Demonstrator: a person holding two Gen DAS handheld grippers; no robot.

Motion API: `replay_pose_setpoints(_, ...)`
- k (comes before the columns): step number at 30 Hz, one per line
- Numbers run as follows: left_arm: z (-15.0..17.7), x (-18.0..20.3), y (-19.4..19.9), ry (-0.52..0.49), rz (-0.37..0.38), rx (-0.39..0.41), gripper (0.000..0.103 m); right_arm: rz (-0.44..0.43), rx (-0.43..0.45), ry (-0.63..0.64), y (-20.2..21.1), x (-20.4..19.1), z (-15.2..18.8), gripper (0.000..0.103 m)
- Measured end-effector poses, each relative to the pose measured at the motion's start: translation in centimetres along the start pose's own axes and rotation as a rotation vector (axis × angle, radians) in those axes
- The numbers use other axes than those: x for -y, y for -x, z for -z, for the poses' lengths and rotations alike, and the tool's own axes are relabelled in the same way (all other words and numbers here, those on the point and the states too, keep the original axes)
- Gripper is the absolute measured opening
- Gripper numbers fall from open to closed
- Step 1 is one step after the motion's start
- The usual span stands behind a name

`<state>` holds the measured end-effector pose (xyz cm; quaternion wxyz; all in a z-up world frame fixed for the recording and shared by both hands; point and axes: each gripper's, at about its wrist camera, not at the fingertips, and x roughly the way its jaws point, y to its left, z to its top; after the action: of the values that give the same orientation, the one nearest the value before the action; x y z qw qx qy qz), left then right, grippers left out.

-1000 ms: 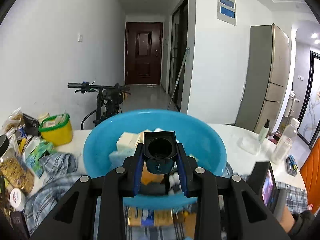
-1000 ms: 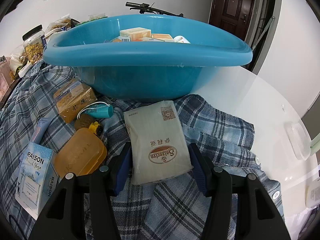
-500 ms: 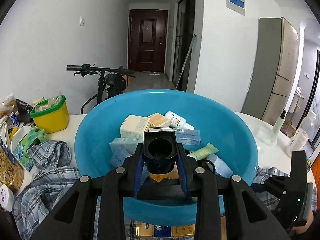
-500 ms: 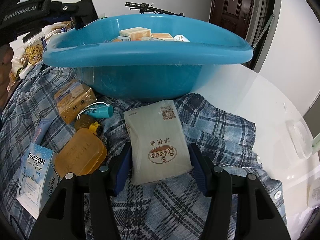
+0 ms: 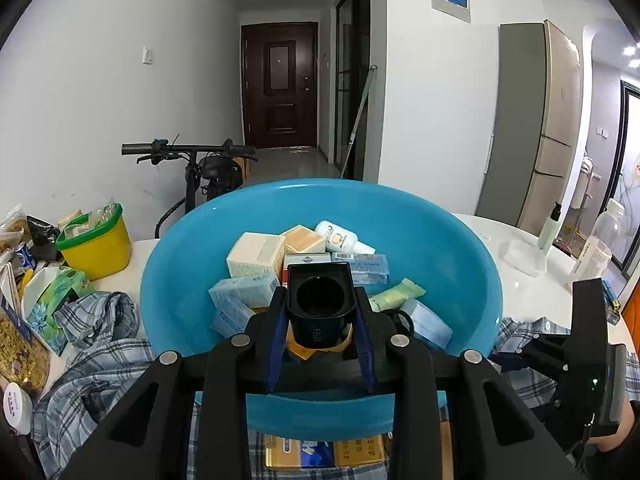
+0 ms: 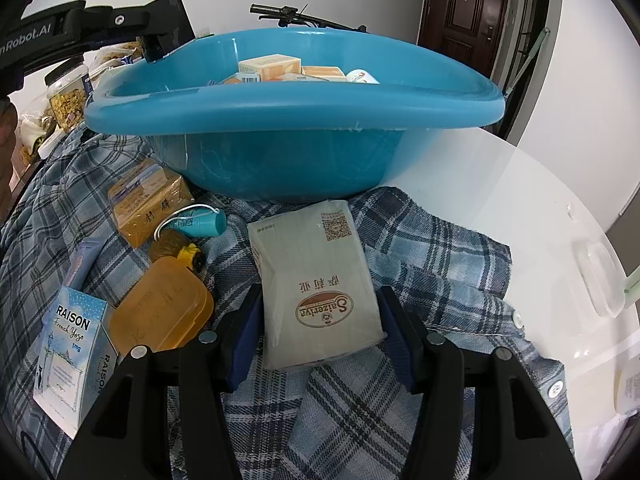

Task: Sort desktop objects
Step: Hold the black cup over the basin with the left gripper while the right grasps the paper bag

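My left tool pinches a small black holder between its blue pads, open mouth facing the camera, and I have it over the blue basin, above the boxes and tubes piled inside. My right tool sits low on the checked cloth just in front of the basin, its fingers spread on either side of a pale tissue pack. I cannot tell whether the pads press the pack or only flank it; the pack lies flat on the cloth. Left of the pack, also in front of the basin, lie an orange soap case, a teal tube, a yellow wrapped box and a RAISON carton. The white desk shows to the right of the basin.
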<state>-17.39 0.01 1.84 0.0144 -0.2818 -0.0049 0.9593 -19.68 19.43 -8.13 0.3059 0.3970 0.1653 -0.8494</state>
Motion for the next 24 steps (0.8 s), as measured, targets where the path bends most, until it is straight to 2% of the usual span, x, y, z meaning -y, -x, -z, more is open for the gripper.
replay_pose_setpoints(3,0.1,0.3,-0.2,-0.008,-0.002,-0.012,0.033,-0.02,0.028,-0.024,0.6,0.7,0.1,0.053)
replay_pose_setpoints(10,0.1,0.1,-0.3,0.01,-0.004,-0.009,0.033,0.014,0.049,-0.083,1.4,2.5,0.2,0.051)
replay_pose_setpoints(17,0.0,-0.5,0.0,0.029,0.009,-0.003,0.033,0.106,0.088,-0.129,2.6,4.8,0.2,0.051)
replay_pose_setpoints(24,0.1,-0.1,-0.2,0.003,0.003,-0.011,0.033,0.188,0.181,-0.215,5.4,8.2,0.0,0.051)
